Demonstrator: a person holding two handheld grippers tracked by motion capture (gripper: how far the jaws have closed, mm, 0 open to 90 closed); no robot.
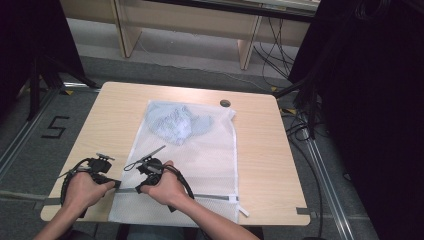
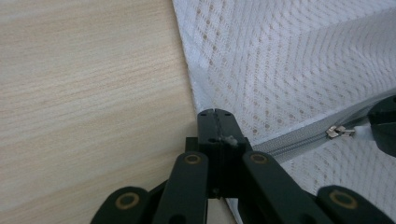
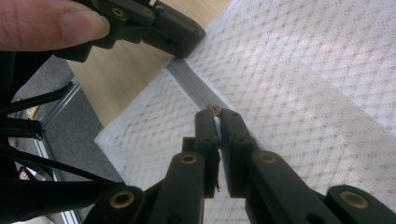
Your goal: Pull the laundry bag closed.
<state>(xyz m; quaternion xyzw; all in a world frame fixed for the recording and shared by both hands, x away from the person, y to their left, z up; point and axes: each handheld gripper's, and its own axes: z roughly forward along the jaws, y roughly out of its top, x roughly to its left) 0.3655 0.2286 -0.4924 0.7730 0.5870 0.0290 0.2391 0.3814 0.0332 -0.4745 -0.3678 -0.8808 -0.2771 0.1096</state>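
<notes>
A white mesh laundry bag (image 1: 210, 155) lies flat on the wooden table (image 1: 115, 115), with a light blue garment (image 1: 175, 122) inside its far part. A grey zipper (image 1: 210, 196) runs across the bag near the front edge. My left gripper (image 1: 116, 184) (image 2: 215, 114) is shut on the bag's left edge, where the zipper (image 2: 289, 144) ends. Just to its right, my right gripper (image 1: 137, 189) (image 3: 214, 112) is shut on the metal zipper pull (image 2: 338, 131) (image 3: 213, 108). The left gripper (image 3: 177, 32) and a thumb (image 3: 70, 23) show at the top of the right gripper view.
A small dark round cap (image 1: 225, 103) sits in the table's far edge beyond the bag. Black stands (image 1: 45, 75) and cables (image 1: 300, 125) flank the table on the floor. Bare wood (image 1: 265, 150) lies right of the bag.
</notes>
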